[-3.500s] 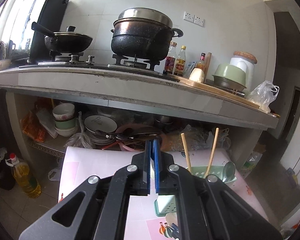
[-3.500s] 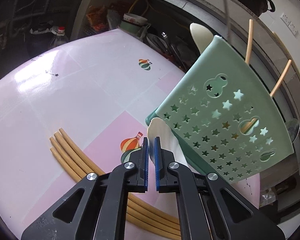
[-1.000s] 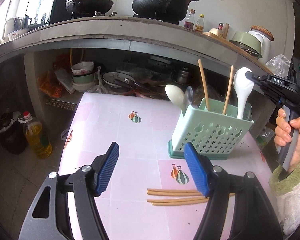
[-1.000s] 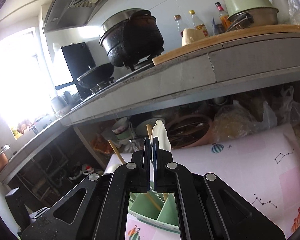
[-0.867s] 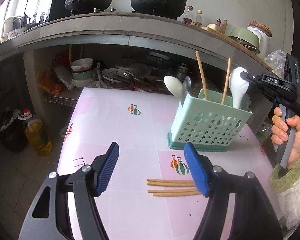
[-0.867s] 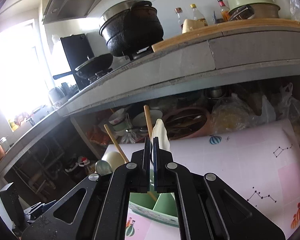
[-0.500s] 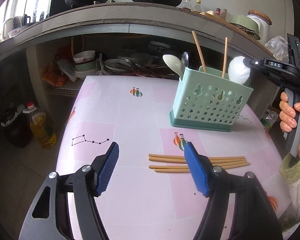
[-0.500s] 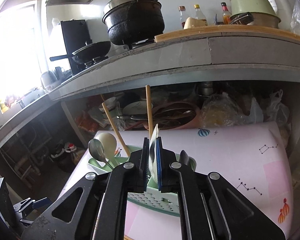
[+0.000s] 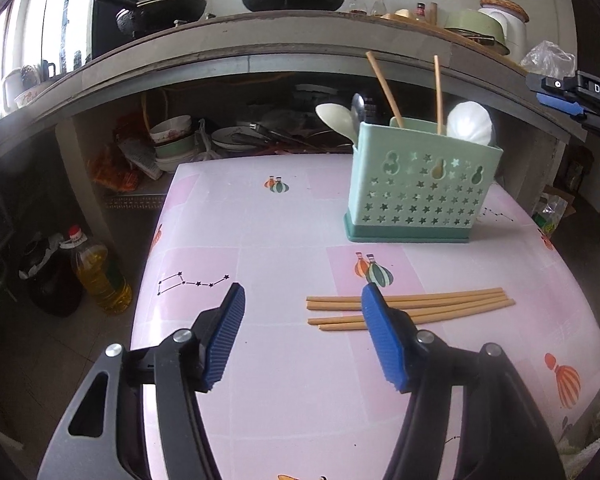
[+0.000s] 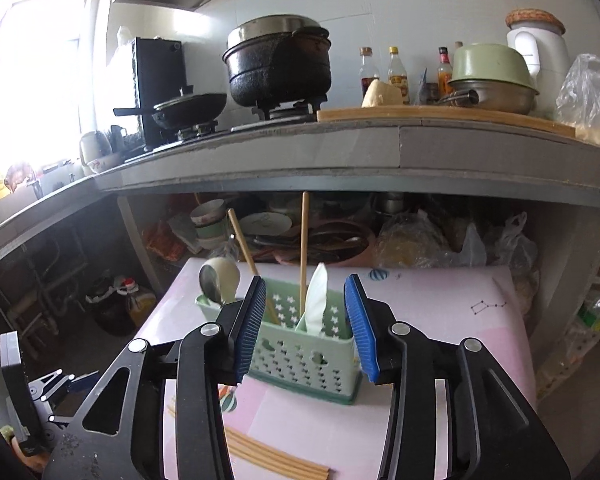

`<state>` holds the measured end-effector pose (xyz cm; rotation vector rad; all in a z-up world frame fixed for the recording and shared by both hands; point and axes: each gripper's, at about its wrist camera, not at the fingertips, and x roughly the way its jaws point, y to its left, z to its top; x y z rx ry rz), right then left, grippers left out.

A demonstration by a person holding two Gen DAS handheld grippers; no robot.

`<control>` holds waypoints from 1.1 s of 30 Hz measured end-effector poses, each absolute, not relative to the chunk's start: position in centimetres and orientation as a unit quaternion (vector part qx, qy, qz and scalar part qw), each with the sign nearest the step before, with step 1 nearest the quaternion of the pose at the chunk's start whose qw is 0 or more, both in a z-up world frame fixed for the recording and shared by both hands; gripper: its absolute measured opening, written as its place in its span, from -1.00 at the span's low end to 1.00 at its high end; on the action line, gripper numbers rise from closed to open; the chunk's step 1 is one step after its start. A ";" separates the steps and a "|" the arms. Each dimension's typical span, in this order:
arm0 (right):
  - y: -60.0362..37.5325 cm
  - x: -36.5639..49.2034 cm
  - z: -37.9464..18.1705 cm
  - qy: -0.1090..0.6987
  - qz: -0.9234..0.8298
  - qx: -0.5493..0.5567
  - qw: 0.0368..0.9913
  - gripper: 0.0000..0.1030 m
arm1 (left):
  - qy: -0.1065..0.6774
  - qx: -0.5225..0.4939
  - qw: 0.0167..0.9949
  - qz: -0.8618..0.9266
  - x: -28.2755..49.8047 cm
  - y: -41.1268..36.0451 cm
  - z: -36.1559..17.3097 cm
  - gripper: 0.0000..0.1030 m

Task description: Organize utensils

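— Caught the change at the right tool (image 10: 305, 280)?

— Yes. Had pinched the white glazed ceramic spoon (image 10: 317, 300) a second before. Just opened and let it go. Gripped nothing afterwards, with blue ribbed pads spread either side of the spoon and clear of it.

— And left the spoon where?

— Standing bowl-up in the mint-green plastic holder with star-shaped cut-outs (image 10: 300, 356), straight ahead of the right tool and beside an upright pale wooden chopstick (image 10: 303, 248). Could not tell which compartment.

— Meant what for the tidying?

— Probably counted as one more utensil stowed. Left only the bundle of slim round wooden chopsticks (image 9: 408, 306) lying flat on the glossy pink patterned table (image 9: 260, 240), just ahead of the left tool (image 9: 303, 287) and a little to its right.

— And the left tool?

— Spread and empty, though just narrowed a little. Pointed down toward the near ends of those sticks.

— Any thoughts on handling?

— Smooth, thin and round, so likely to roll or slip on that slick cover. Would probably suit a low pinch across the middle. Looked light and rigid, that holder, and perhaps easy to nudge.
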<state>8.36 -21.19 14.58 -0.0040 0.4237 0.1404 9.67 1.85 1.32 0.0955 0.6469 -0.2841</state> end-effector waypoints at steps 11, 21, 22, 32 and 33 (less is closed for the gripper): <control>-19.7 6.9 7.0 0.378 0.089 0.048 0.920 -0.43 | 0.338 0.087 0.923 -0.163 11.6 -1.0 0.9 -0.69; -18.3 7.4 1.9 0.486 0.114 0.065 0.864 -0.90 | 0.380 0.131 0.901 -0.163 17.8 -4.7 -1.8 -0.95; -18.1 7.3 1.2 0.497 0.115 0.072 0.857 -0.90 | 0.383 0.140 0.898 -0.163 18.1 -5.1 -2.3 -0.96; -18.1 8.3 -1.5 0.543 0.099 0.110 0.827 -0.92 | 0.426 0.163 0.876 -0.155 19.8 -6.6 -5.9 -1.00; -18.3 8.4 -1.6 0.545 0.096 0.114 0.825 -0.92 | 0.422 0.163 0.878 -0.156 19.6 -6.5 -5.9 -1.00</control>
